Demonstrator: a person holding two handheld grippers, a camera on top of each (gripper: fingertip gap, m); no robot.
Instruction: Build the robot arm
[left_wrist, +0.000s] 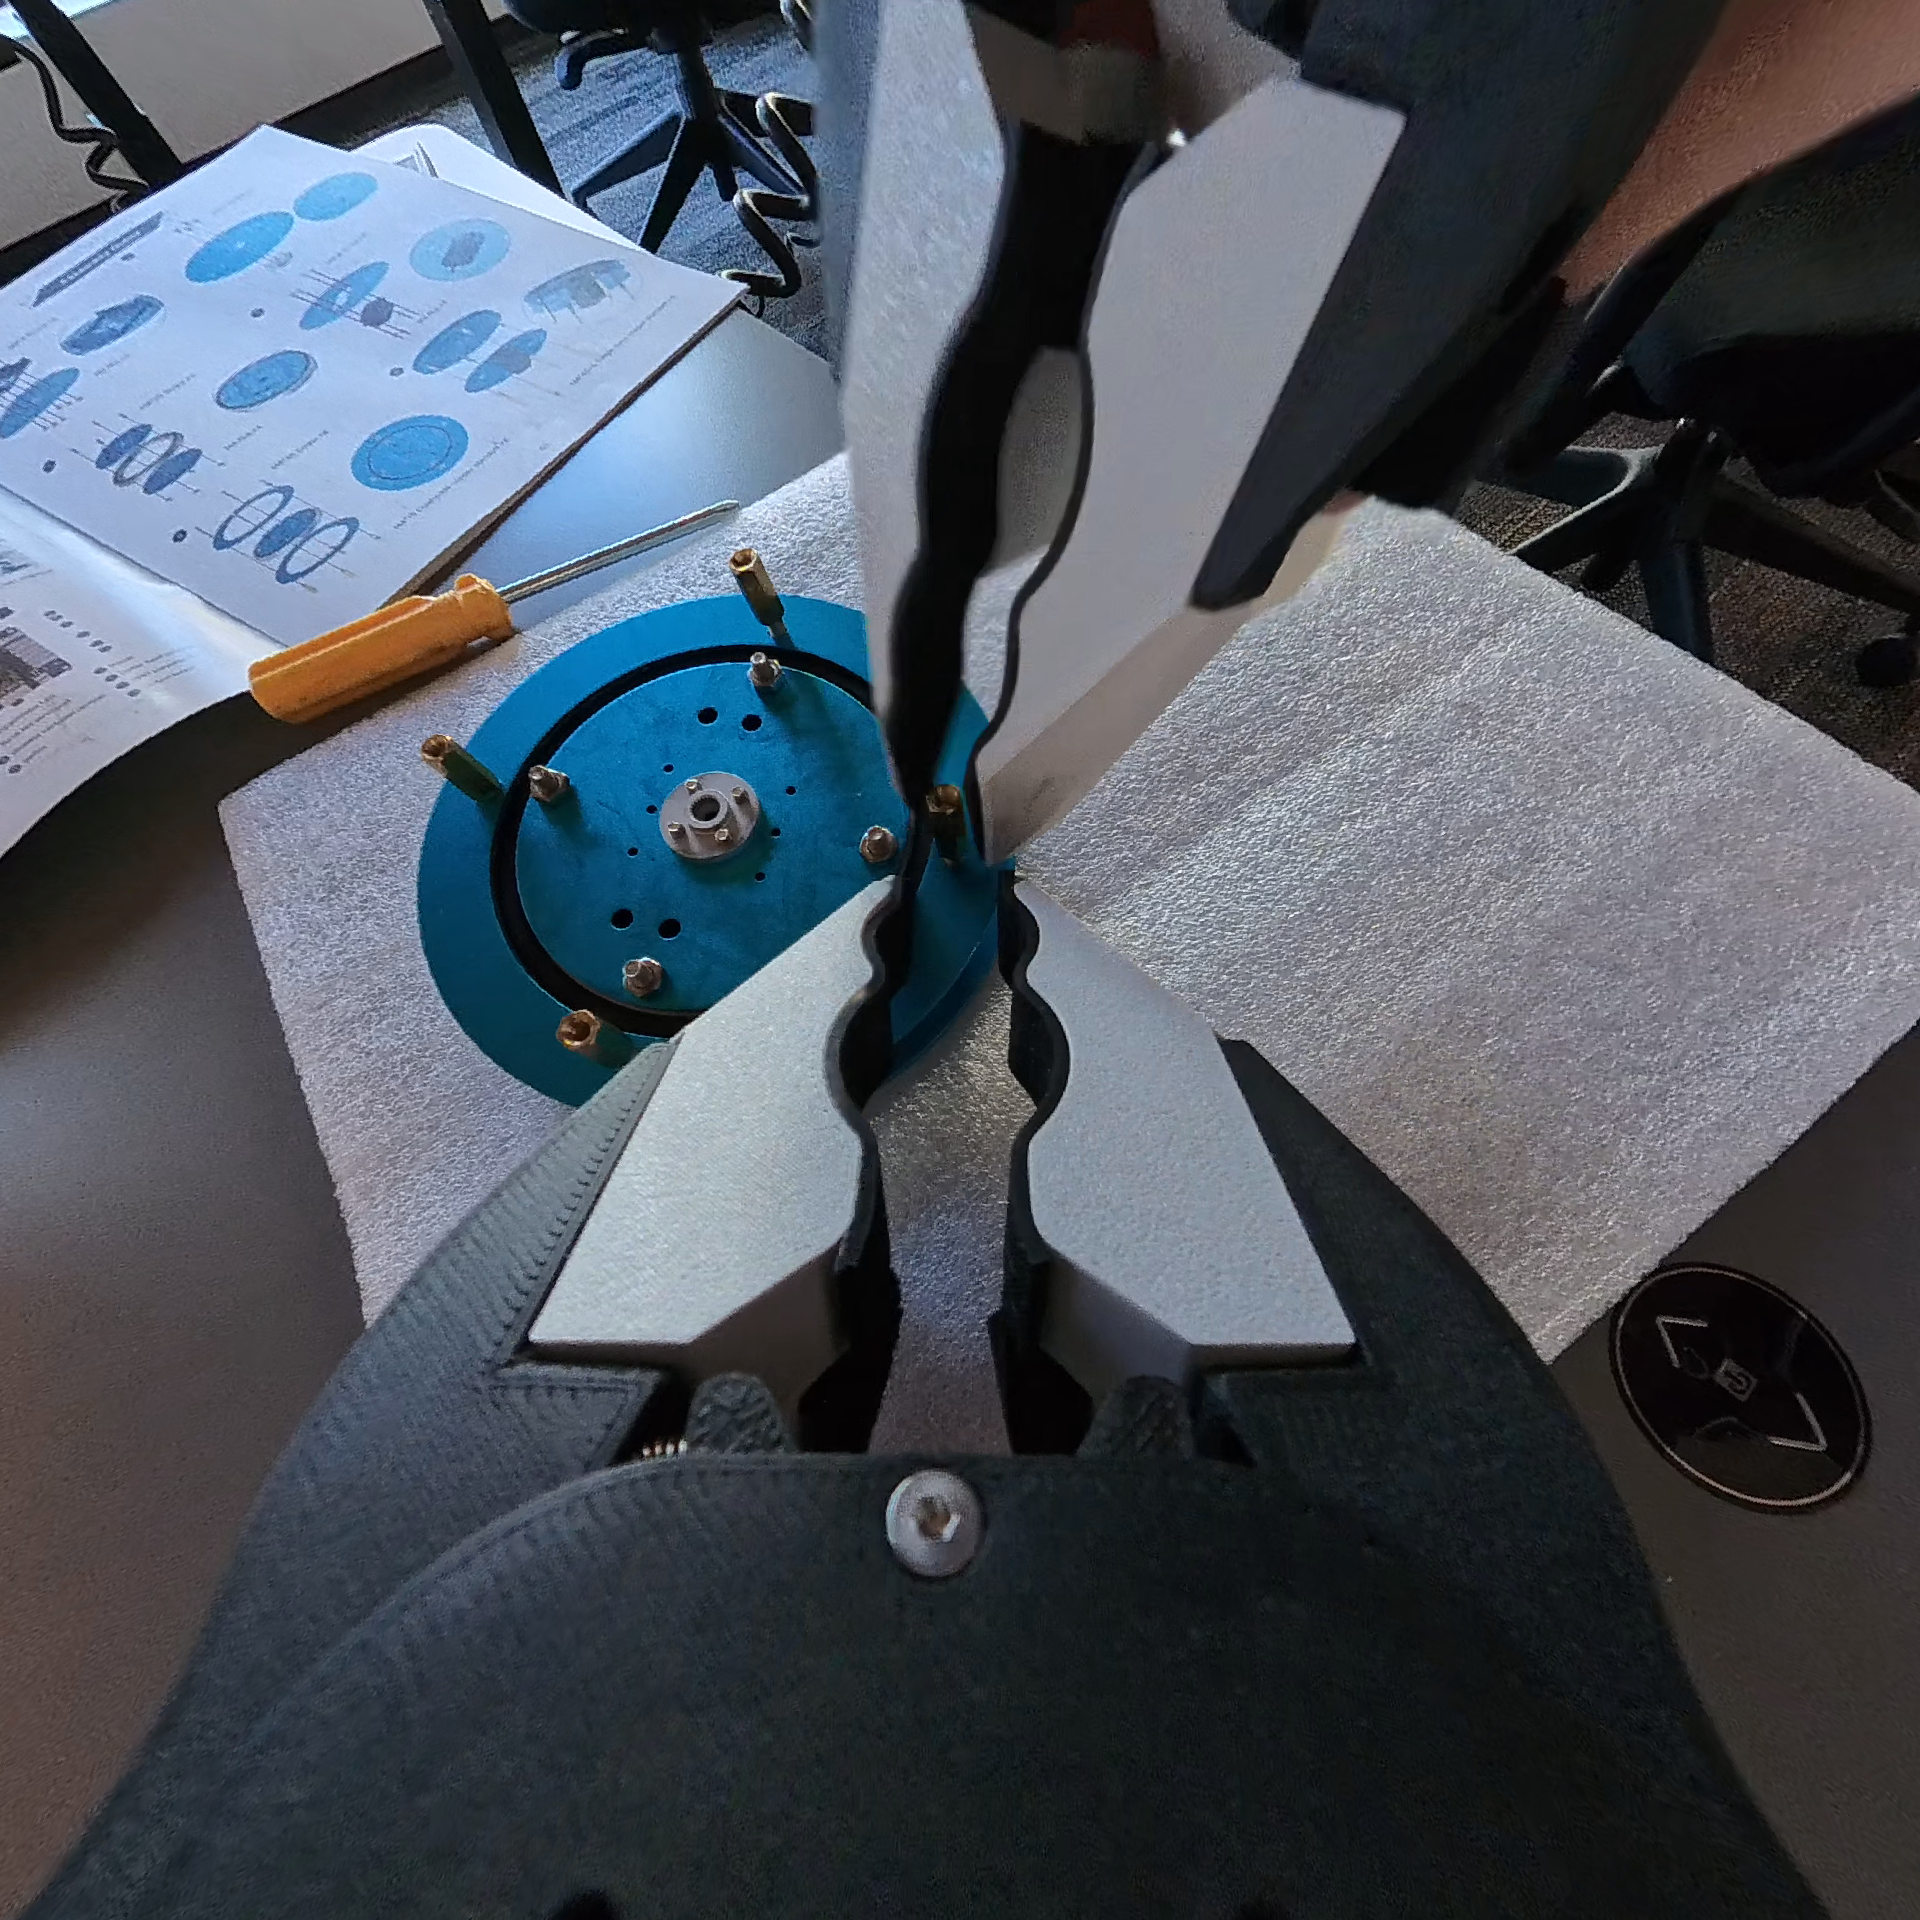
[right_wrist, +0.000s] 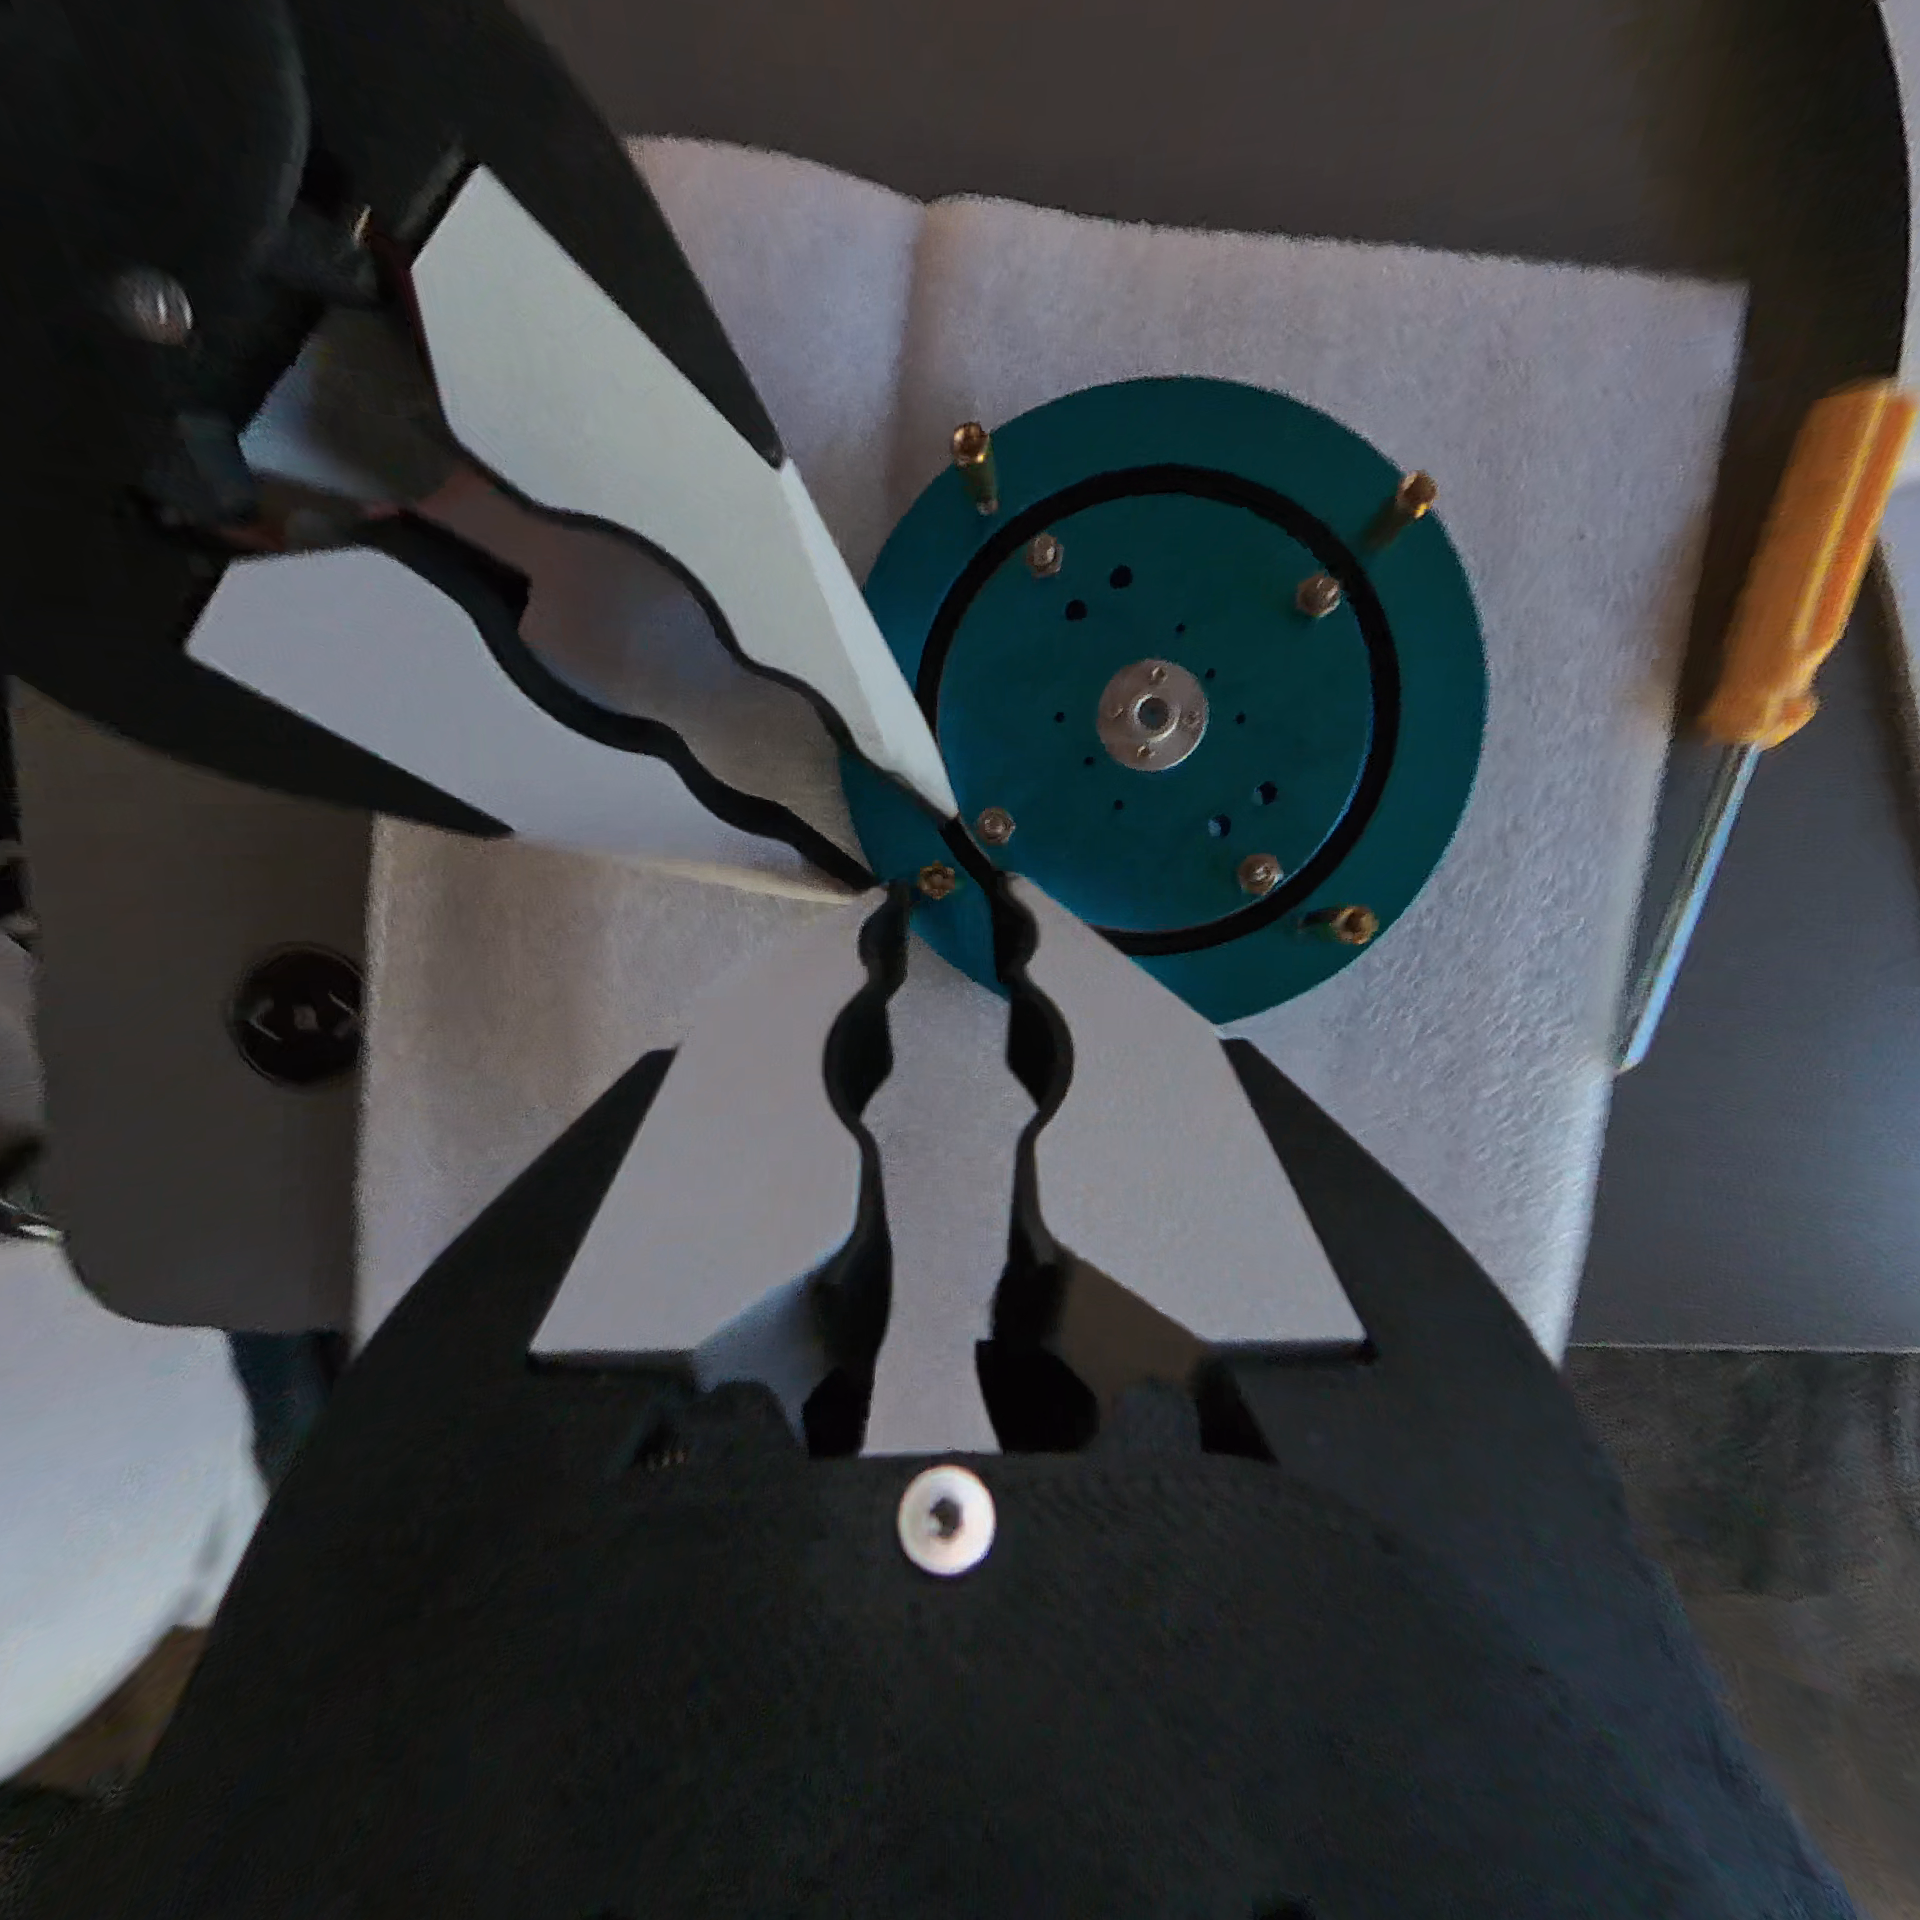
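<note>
A blue disc (left_wrist: 665, 790) with a black ring, a grey centre hub and several upright brass standoffs lies on white foam (left_wrist: 1455, 831). It also shows in the right wrist view (right_wrist: 1174, 707). My left gripper (left_wrist: 954, 888) is narrowly open, and its tips straddle the disc's near rim. My right gripper (right_wrist: 945, 891) comes down from above, narrowly open. Its tips flank one brass standoff (right_wrist: 936, 881) at the rim, with a gap beside it. That standoff also shows in the left wrist view (left_wrist: 945, 812). Both grippers' tips meet at this one spot.
A yellow-handled screwdriver (left_wrist: 384, 649) lies at the foam's far left edge, also seen in the right wrist view (right_wrist: 1808, 582). An open printed manual (left_wrist: 312, 364) lies behind it. A round black table insert (left_wrist: 1740, 1387) sits to the right. Office chairs stand beyond the table. The grippers are tip to tip, or close to it.
</note>
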